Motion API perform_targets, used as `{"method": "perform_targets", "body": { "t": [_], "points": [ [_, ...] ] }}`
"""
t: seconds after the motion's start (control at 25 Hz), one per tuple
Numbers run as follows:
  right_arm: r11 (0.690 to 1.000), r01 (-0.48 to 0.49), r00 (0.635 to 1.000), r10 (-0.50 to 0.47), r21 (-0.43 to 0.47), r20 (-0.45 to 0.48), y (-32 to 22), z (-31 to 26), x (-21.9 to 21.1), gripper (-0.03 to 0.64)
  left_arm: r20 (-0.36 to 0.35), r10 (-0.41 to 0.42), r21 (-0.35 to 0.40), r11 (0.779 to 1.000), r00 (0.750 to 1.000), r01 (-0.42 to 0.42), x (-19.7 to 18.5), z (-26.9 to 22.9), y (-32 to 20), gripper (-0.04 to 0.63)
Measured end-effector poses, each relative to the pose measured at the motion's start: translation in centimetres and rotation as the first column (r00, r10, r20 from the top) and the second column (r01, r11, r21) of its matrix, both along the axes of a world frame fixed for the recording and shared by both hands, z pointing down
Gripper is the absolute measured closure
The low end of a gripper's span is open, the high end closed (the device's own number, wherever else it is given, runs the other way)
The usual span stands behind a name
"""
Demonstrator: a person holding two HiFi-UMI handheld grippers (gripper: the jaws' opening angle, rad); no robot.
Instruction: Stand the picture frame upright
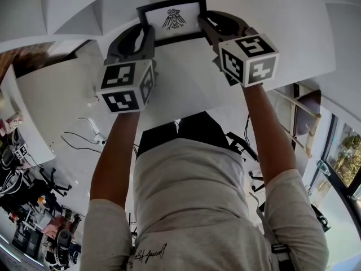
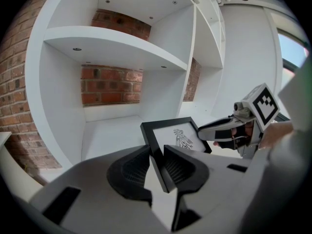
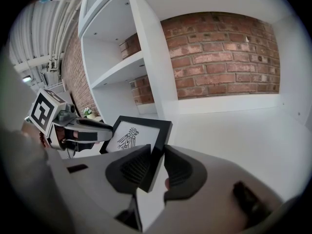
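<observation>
A black picture frame (image 1: 172, 20) with a white mat and a black bird print is held between both grippers over a white shelf board. My left gripper (image 1: 144, 34) is shut on the frame's left edge, which runs between the pads (image 2: 157, 155). On the opposite edge my right gripper (image 1: 210, 25) is shut in the same way (image 3: 157, 156). The frame (image 2: 178, 136) (image 3: 130, 139) leans back with its printed face towards the head camera. Whether its lower edge touches the shelf is hidden.
White shelving with a red brick back wall (image 3: 222, 57) surrounds the frame. An upright divider (image 3: 158, 82) and a curved upper shelf (image 2: 112, 45) stand close by. The open compartment floor (image 3: 234, 130) stretches to the right. The person's arms and torso fill the lower head view.
</observation>
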State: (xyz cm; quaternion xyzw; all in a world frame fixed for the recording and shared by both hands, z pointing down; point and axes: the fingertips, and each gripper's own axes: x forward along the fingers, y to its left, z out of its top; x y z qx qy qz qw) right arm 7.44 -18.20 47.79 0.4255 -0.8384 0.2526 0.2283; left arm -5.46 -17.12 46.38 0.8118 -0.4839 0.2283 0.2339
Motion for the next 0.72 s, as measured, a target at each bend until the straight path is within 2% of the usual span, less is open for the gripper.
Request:
{"method": "perform_targets", "body": {
  "t": [0.2,0.4,0.72],
  "points": [
    [1.000,-0.008,1.000,0.008,0.004,0.001,-0.4,0.2,0.2,0.518,0.001,0.001,0.006,1.000,1.000,-0.001,0.2,0.1,-0.4,0.495],
    [1.000,-0.016,1.000,0.016,0.002,0.000,-1.1,0.6,0.1,0.518,0.042,0.019,0.041,0.999,0.999,-0.020,0.2,-0.1,-1.1,0.495],
    [1.000,-0.020,1.000,0.021,0.015,-0.009,-1.9,1.0,0.2,0.518,0.043,0.014,0.049,0.999,0.999,-0.016,0.2,0.6,-1.9,0.495]
  ]
}}
